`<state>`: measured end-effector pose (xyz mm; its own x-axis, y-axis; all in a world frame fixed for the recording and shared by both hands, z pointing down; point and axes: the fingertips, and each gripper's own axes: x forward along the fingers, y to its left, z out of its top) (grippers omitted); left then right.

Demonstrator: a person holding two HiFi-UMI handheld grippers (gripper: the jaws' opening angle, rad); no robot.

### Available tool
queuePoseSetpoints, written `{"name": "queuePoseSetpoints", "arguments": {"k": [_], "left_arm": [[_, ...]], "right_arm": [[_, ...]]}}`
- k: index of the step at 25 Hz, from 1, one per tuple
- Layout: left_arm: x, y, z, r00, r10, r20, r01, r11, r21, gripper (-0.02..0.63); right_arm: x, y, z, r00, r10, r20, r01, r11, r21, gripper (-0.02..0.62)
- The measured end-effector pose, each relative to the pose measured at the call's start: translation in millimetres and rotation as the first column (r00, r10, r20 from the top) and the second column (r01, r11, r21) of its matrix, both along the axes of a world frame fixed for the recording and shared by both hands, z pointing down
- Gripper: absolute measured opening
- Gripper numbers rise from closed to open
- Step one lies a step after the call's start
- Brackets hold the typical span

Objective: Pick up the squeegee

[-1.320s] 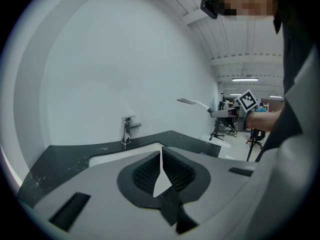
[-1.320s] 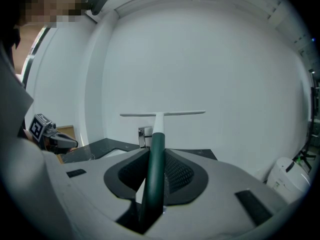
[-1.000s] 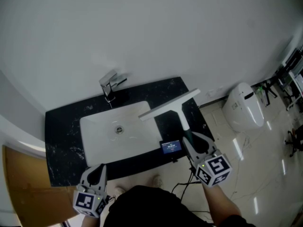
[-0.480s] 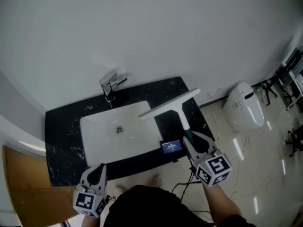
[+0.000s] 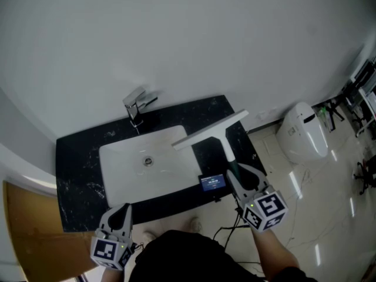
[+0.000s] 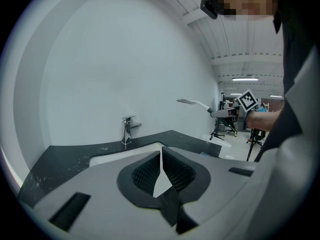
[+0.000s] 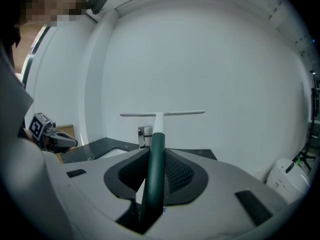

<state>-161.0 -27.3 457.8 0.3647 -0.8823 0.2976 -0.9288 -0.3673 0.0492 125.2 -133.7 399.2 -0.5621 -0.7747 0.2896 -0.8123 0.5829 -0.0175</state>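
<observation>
The squeegee has a white blade bar and a dark green handle. My right gripper is shut on that handle and holds the tool in the air over the right part of the black counter. In the right gripper view the blade stands level ahead of the jaws. My left gripper hangs at the counter's near left edge, its jaws together with nothing between them. The left gripper view shows the lifted squeegee far off to the right.
A white basin is set in the counter, with a chrome tap behind it. A small blue card lies at the counter's front edge. A white toilet stands on the tiled floor to the right. A white wall lies ahead.
</observation>
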Motion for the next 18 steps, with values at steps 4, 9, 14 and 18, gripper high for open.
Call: {"name": "queuePoseSetpoints", "arguments": {"k": [4,9,14,18], "left_arm": [[0.3,0.5,-0.9,1.0,-0.001,-0.001,0.001,1.0,-0.003,0.008],[-0.3,-0.7,0.1,1.0,0.0,0.0,0.0,1.0,-0.002,0.008],[-0.6,-0.2,1.0,1.0,0.002,0.0,-0.002,1.0,-0.001,0.008],[-0.1,-0.4,0.8,1.0,0.003,-0.002,-0.003,1.0,0.0,0.008]], "right_arm": [[0.0,0.5,-0.5,1.0,-0.001,-0.006,0.001,1.0,0.001,0.095],[0.4,-0.5,-0.5,1.0,0.006,0.004,-0.006,1.0,-0.001,0.095],[-0.1,0.0,0.1,1.0,0.002,0.009,-0.002,1.0,0.001,0.095],[-0.2,0.1,0.3,1.0,0.004,0.01,-0.004,1.0,0.001,0.095]]}}
